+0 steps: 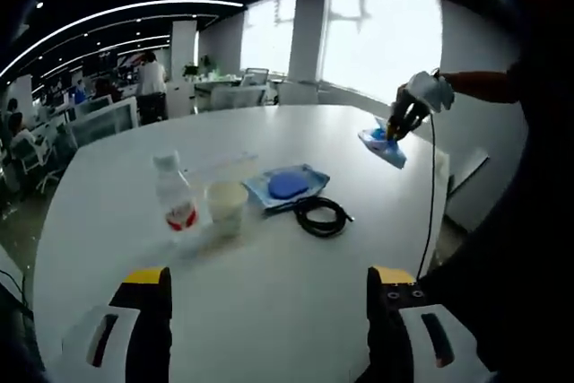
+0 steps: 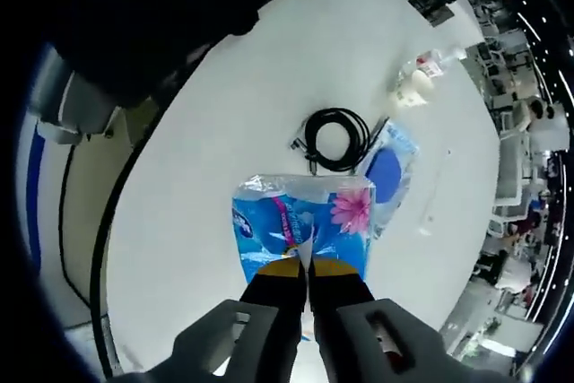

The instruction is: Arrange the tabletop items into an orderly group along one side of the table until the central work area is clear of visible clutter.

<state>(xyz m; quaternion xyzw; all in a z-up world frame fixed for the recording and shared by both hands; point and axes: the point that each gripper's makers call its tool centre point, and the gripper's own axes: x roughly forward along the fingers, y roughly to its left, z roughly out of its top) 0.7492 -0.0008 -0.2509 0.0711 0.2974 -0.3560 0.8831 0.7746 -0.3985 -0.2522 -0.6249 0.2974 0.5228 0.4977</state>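
Nearest in the right gripper view, my right gripper (image 2: 306, 268) has its yellow-tipped jaws pressed together on the near edge of a blue tissue pack (image 2: 303, 222) printed with a pink flower. Whether the pack rests on the white table (image 2: 251, 87) or hangs just above it, I cannot tell. Beyond the pack lies a coiled black cable (image 2: 335, 139), and just to its right a clear bag holding a blue disc (image 2: 387, 173). Farther off stand a paper cup (image 2: 413, 87) and a plastic bottle (image 2: 432, 64), close together. A thin clear strip (image 2: 437, 193) lies apart, toward the table's right side.

In the left gripper view, my left gripper (image 1: 269, 286) holds its jaws spread wide over bare table (image 1: 269, 311), pinching nothing. Ahead of it the bottle (image 1: 176, 195) with its red label stands upright beside the cup (image 1: 226, 206), the two nearly touching. The bag with the blue disc (image 1: 288, 185) lies flat to their right, with the cable (image 1: 321, 215) just beside it, nearer to me. This view gives what the other cannot: my gloved hand (image 1: 429, 91) on the right gripper (image 1: 395, 132), over the table's far right edge, with the tissue pack (image 1: 383, 145) in it, well apart from the central cluster. It also takes in bright windows (image 1: 381, 38) and office desks (image 1: 99, 118) with people behind the table.
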